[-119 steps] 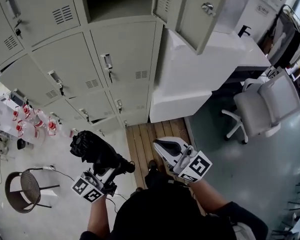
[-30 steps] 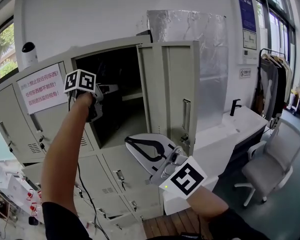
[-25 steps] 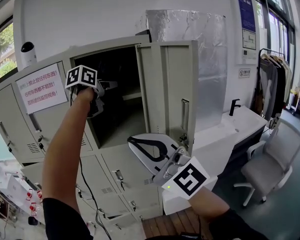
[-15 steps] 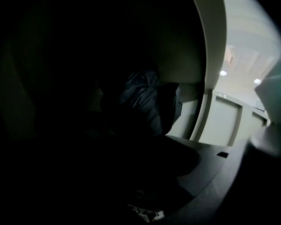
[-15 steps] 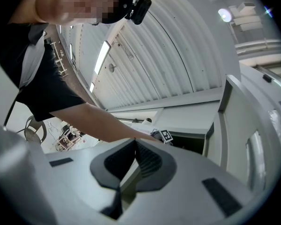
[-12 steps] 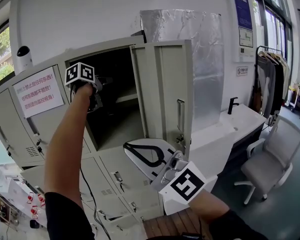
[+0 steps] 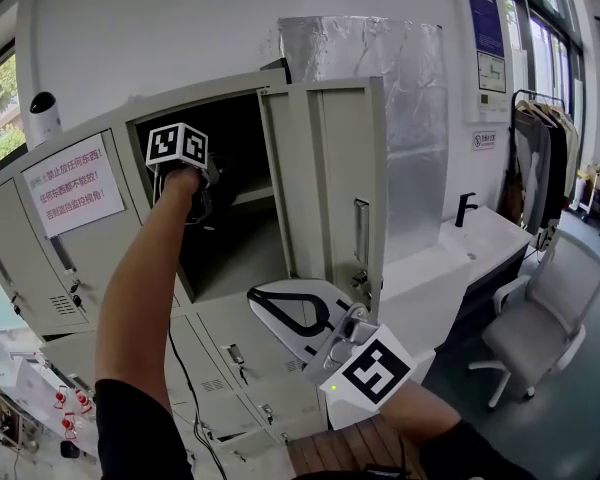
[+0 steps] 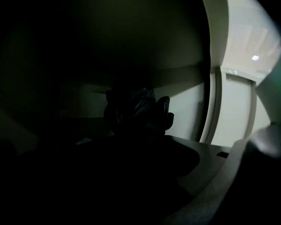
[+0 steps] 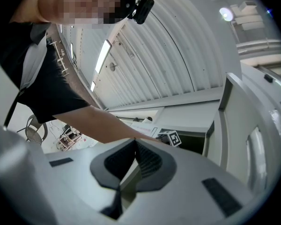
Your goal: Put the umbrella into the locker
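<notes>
Bank of pale grey sheet-metal lockers: flat faces, small louvred vents. Its top compartment stands open and dark inside. The slab-like metal door is swung out to the right and carries a slim vertical handle. A thin shelf crosses the back of the compartment.

The left gripper, topped by its checker-marked cube, is raised on a bare arm into the mouth of that compartment. In the left gripper view we see the black folded fabric umbrella, crumpled and lumpy. It is pinched in the jaws and pokes ahead of them inside the locker. The left jaw is lost in the gloom. We cannot tell whether the umbrella touches the compartment floor.

The right gripper is smooth white plastic with black ribbed pads. It hangs low before the lower locker doors, jaws pressed together on nothing.

Around:
- a white paper notice with red print, on the neighbouring door
- a crinkled silver foil panel behind the open door
- a white counter with a black tap
- a pale swivel chair
- a rail of hanging clothes

The open door stands between the raised gripper and the counter side of the room.
</notes>
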A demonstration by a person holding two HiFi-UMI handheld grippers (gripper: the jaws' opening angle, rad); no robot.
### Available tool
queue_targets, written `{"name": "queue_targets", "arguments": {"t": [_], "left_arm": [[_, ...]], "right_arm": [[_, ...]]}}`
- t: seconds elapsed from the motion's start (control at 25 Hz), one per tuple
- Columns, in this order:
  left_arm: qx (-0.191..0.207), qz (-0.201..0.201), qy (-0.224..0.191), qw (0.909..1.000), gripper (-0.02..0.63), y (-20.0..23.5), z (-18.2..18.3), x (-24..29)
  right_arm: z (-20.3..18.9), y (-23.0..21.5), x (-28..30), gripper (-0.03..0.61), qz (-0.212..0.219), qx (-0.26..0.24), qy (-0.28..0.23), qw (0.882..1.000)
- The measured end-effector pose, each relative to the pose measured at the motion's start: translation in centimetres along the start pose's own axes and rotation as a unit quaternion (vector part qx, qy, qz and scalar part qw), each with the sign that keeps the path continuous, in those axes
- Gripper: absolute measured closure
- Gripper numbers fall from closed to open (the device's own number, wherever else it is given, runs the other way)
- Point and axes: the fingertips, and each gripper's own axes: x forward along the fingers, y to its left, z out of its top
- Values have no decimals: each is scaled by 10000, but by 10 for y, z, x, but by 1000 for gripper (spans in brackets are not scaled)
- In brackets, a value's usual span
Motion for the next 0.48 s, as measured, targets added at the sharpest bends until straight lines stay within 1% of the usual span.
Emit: {"name": "queue_targets", "arguments": {"t": [0.16, 0.32, 0.48], "left_arm": [[278, 99, 143, 9995, 334, -4, 1, 6], [553, 342, 191, 9977, 334, -1, 5, 9], [769, 425, 228, 9959, 331, -3, 5, 11]], "right_arm": [[-3, -1, 0, 566, 2, -10, 16, 10000], [-6, -2, 0, 566, -19, 39, 25, 10000], [-8, -6, 0, 566, -40, 6, 59, 10000]]}}
